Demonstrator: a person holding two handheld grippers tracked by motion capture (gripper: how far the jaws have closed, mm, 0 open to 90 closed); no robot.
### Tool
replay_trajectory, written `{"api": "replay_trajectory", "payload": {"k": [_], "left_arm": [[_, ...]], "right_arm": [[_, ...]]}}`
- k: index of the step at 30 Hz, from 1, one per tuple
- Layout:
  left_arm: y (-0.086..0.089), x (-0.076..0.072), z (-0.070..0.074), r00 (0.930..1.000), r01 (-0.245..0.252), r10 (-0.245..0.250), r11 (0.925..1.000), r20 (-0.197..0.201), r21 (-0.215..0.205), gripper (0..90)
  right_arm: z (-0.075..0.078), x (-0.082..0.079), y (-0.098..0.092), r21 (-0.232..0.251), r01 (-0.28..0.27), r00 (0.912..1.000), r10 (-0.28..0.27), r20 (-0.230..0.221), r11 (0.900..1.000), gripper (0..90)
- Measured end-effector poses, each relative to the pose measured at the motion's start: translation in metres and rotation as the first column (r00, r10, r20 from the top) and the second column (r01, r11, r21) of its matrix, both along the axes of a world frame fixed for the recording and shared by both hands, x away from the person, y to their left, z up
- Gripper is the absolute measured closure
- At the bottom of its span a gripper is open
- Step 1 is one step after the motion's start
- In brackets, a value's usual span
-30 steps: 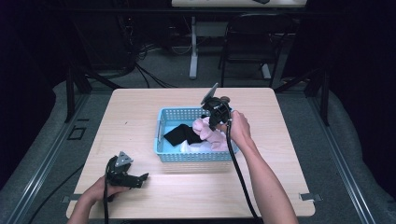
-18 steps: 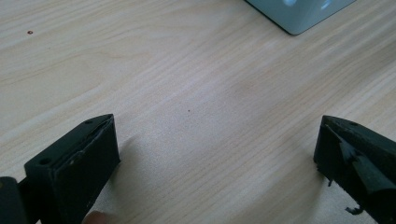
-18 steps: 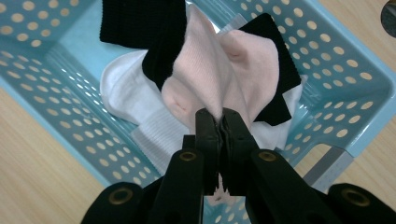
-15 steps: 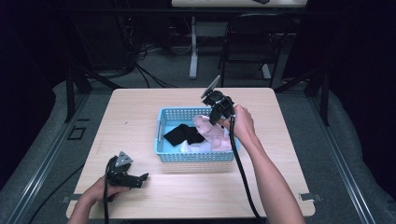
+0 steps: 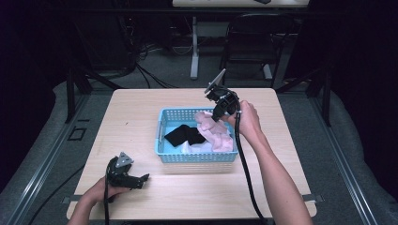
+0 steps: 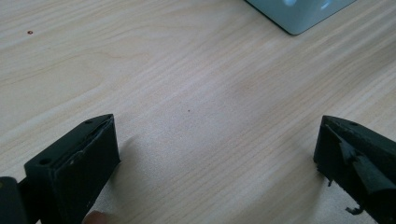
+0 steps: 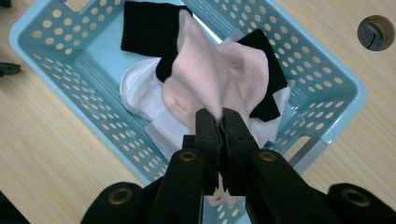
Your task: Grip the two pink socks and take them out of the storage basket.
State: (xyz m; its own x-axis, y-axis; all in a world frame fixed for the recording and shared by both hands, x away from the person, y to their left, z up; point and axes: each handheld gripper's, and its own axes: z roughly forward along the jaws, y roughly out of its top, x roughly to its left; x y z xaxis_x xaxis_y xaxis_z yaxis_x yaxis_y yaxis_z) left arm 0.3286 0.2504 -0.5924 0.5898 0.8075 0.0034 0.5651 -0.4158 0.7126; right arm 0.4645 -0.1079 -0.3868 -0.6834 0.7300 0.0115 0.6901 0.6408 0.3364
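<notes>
Wide pale wooden tabletop [image 5: 141,117], bare apart from 1 container near its middle. Blue perforated basket [image 5: 162,136] set centrally, within easy reach of both hands, probably as the sorting bin. Inside, a loose heap: black sock [image 5: 184,135] to the left, white sock [image 7: 135,98] underneath, pink ones on the right. Pink sock [image 7: 205,74] pinched at 1 edge and drawn up out of the heap, most of it still draped over the pile, so likely mid-lift and not yet free of the basket. Right gripper [image 5: 217,117] angled down over the basket's far right corner, fingers [image 7: 208,135] pressed together on that pink fabric, a fold of it trapped between the pads; grip at the edge probably chosen to peel 1 sock away without dragging the others. Left gripper [image 5: 141,179] resting low near the tabletop's front left, well apart from the basket, fingers [image 6: 79,163] spread wide with nothing between them, apparently parked until needed.
</notes>
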Motion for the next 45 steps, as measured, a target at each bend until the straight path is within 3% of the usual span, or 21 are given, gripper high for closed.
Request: {"api": "replay_trajectory", "payload": {"k": [26,38,45], "left_arm": [[0.0,0.0,0.0,1.0,-0.001,0.001,1.0,0.0,0.0,0.0],[0.0,0.0,0.0,1.0,-0.001,0.001,1.0,0.0,-0.002,0.0],[0.0,0.0,0.0,1.0,-0.001,0.001,1.0,-0.001,-0.001,0.0]], "right_arm": [[0.038,-0.016,-0.018,0.033,0.005,0.9996,-0.006,0.028,0.999,86.6],[0.051,-0.022,-0.041,0.032,0.043,0.9981,-0.044,0.042,0.999,86.5],[0.058,-0.024,-0.071,0.026,0.093,0.9948,-0.094,0.039,0.995,86.5]]}}
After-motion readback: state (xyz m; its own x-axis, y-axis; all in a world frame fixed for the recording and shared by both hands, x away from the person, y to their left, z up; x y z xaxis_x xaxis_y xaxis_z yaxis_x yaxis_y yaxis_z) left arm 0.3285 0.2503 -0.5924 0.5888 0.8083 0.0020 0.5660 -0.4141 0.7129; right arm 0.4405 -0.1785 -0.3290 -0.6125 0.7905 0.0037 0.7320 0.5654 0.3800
